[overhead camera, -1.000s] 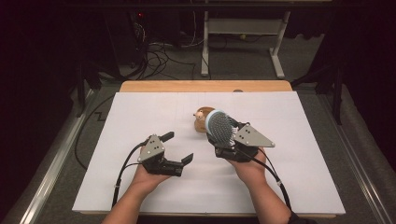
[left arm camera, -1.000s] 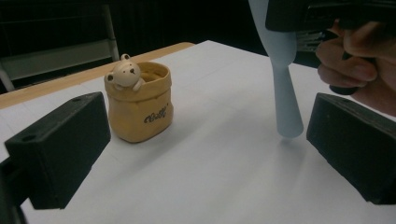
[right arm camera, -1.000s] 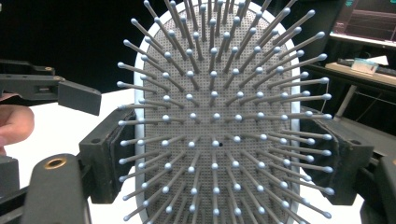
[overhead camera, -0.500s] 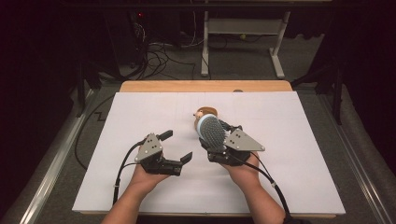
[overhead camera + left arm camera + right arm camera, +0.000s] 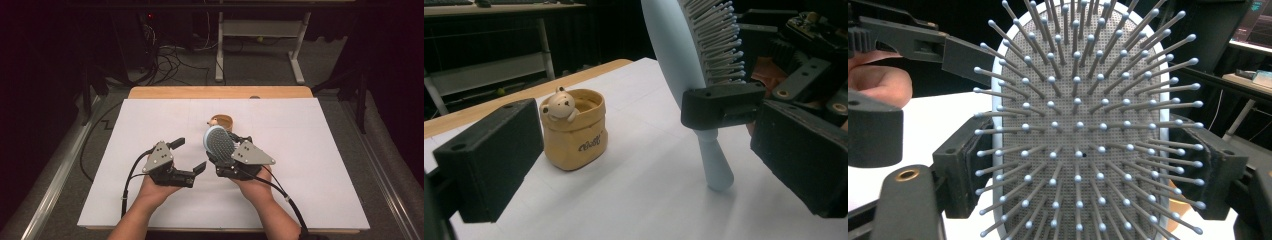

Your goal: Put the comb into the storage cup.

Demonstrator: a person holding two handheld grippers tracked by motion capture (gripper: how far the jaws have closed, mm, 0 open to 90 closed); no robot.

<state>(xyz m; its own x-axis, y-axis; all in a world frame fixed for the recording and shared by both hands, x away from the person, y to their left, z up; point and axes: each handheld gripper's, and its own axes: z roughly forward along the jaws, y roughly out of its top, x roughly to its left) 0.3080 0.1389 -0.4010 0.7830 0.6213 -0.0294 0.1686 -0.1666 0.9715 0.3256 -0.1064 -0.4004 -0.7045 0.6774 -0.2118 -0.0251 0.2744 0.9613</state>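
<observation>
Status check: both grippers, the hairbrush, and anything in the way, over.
Right gripper shut on hairbrush, head up, handle down. Left gripper open, empty. Bear pot just behind the brush on the table.

The high view looks forward and down from above the person's side of the table, far enough back to take in the whole white sheet and the floor beyond it. The bear pot stands mid-sheet, and both gripper cameras sit on the near side of it. The left gripper view looks low across the sheet toward the bear pot, with the hairbrush close on its right. The right gripper view faces the hairbrush bristles from very near. All three views share the hairbrush; the high and left gripper views share the pot.
</observation>
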